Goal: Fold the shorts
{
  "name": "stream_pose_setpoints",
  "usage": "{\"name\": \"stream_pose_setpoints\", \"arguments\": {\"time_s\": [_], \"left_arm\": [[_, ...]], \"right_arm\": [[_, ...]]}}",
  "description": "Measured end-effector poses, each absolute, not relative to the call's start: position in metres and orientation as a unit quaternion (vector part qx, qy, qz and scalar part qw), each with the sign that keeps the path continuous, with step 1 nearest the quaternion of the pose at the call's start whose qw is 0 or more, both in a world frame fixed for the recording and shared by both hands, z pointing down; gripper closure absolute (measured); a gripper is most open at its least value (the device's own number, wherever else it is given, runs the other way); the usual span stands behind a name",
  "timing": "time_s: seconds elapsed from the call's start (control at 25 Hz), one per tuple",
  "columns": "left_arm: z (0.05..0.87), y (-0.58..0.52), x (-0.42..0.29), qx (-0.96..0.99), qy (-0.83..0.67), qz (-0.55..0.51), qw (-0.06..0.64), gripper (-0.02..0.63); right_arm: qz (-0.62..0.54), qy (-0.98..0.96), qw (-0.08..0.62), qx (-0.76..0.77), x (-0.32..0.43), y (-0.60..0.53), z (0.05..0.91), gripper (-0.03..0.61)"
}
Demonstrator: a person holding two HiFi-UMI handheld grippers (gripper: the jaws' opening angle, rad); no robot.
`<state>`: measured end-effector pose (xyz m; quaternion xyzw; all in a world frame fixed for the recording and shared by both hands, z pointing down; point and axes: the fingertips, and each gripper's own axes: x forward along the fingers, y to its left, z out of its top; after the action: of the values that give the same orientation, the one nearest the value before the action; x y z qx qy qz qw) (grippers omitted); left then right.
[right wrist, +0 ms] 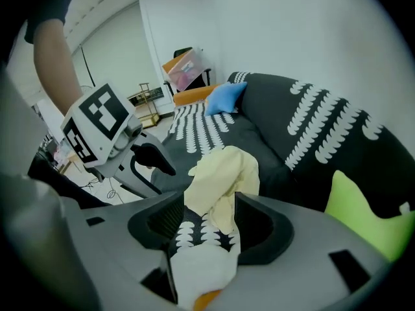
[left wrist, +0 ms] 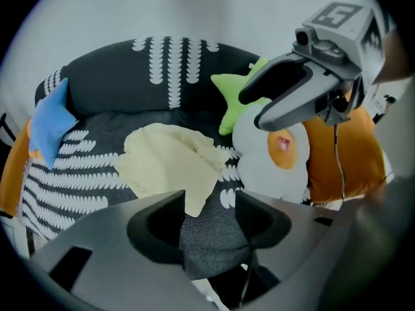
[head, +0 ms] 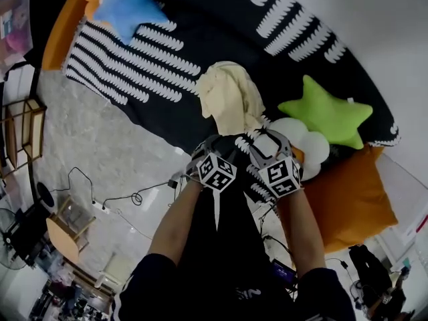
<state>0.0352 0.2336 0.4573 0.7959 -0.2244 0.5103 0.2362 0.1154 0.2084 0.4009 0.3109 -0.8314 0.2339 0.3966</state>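
Lying in a rumpled heap on the dark, white-patterned sofa (head: 200,45), the pale yellow shorts (head: 231,99) look light, soft and limp, likely to sag and bunch unless taken at two corners of one edge. Just short of them the left gripper (left wrist: 211,219) and right gripper (right wrist: 204,229) hang with jaws spread, pinching nothing. Which edge is waistband and which is leg cannot be made out, and in the head view the grippers cover the heap's near edge. A green star cushion (head: 328,116) lies beside.
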Motion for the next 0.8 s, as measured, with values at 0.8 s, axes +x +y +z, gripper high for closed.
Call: {"name": "stream_pose_setpoints", "arguments": {"time_s": [0.8], "left_arm": [[0.573, 0.232, 0.026, 0.785, -0.143, 0.591, 0.115, 0.58]], "right_arm": [[0.284, -0.809, 0.436, 0.272, 0.119, 0.215, 0.497, 0.331]]}}
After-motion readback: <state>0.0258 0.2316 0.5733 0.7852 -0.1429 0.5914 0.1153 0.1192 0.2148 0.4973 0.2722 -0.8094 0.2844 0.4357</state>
